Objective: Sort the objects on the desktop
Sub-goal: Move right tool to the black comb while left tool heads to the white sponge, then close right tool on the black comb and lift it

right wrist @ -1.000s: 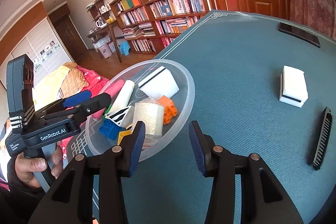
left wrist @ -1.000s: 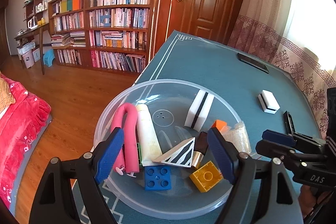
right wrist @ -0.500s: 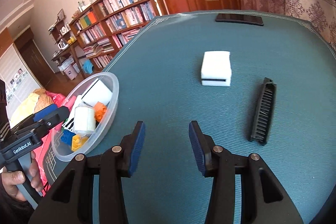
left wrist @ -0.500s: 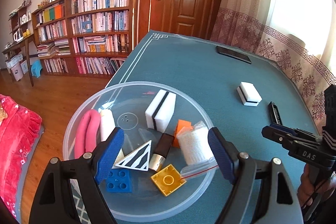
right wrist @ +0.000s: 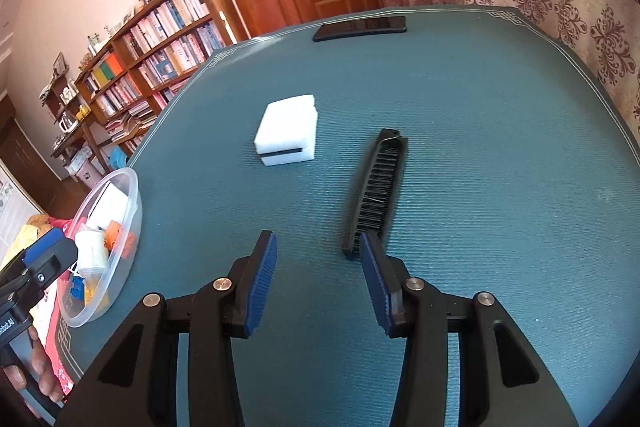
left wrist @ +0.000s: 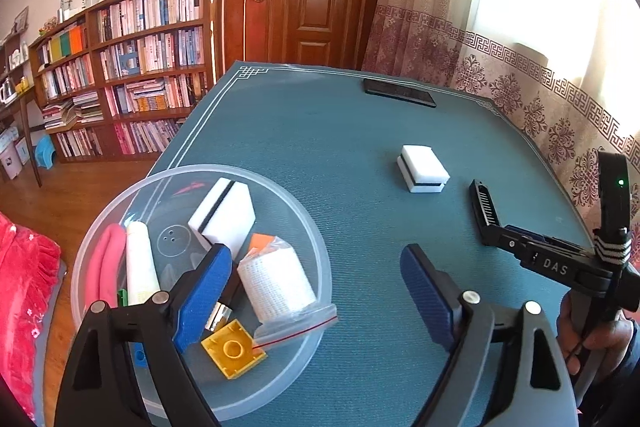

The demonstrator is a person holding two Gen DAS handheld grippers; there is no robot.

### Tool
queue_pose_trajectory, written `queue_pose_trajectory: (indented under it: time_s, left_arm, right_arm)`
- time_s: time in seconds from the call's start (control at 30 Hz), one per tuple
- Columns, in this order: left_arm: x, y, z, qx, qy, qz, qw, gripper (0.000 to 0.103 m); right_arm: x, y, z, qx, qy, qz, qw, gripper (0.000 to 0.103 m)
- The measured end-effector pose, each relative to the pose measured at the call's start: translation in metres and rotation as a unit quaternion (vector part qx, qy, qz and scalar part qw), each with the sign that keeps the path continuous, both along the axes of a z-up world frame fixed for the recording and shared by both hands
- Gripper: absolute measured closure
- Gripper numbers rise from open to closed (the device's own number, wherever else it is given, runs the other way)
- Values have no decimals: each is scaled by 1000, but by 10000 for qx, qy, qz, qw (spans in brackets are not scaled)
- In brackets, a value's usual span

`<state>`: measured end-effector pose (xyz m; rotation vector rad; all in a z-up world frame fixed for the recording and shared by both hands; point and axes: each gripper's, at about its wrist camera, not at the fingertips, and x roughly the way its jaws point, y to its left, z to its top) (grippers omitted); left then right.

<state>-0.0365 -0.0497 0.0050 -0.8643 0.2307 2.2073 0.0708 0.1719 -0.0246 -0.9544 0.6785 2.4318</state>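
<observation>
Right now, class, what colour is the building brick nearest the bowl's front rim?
Yellow: the building brick shows best in the left wrist view.

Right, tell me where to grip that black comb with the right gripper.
Take the black comb across its narrow width near the middle, coming from above. It lies flat and long on the mat, nearly along the open right gripper, whose jaws should straddle it easily.
</observation>
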Motion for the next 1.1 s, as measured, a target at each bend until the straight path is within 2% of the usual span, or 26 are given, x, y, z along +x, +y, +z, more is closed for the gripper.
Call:
queue_pose_trajectory:
  time_s: [0.13, 0.43, 0.5, 0.9, 1.0, 1.1]
  left_arm:
    - [6, 6, 3, 37, 44, -73, 10000, 7]
    - [19, 19, 6, 18, 71, -228, 9997, 7]
    - [21, 22, 7, 12, 91, -253, 9996, 1]
    - [28, 38, 14, 9, 210, -340, 9992, 1]
    - [27, 44, 15, -4, 226, -356, 9991, 1]
    - [28, 50, 15, -42, 237, -362, 9991, 0]
  right_arm:
    - [4, 12, -3, -48, -51, -141, 9999, 56]
    - [-8, 33, -11, -214, -187, -243, 9993, 56]
    - [-12, 36, -12, -199, -229, -236, 9993, 56]
    - [-23, 40, -14, 43, -272, -154, 9995, 56]
    - [-22, 41, -15, 121, -315, -168, 9993, 64]
    - [-19, 43, -15, 61, -262, -123, 9996, 66]
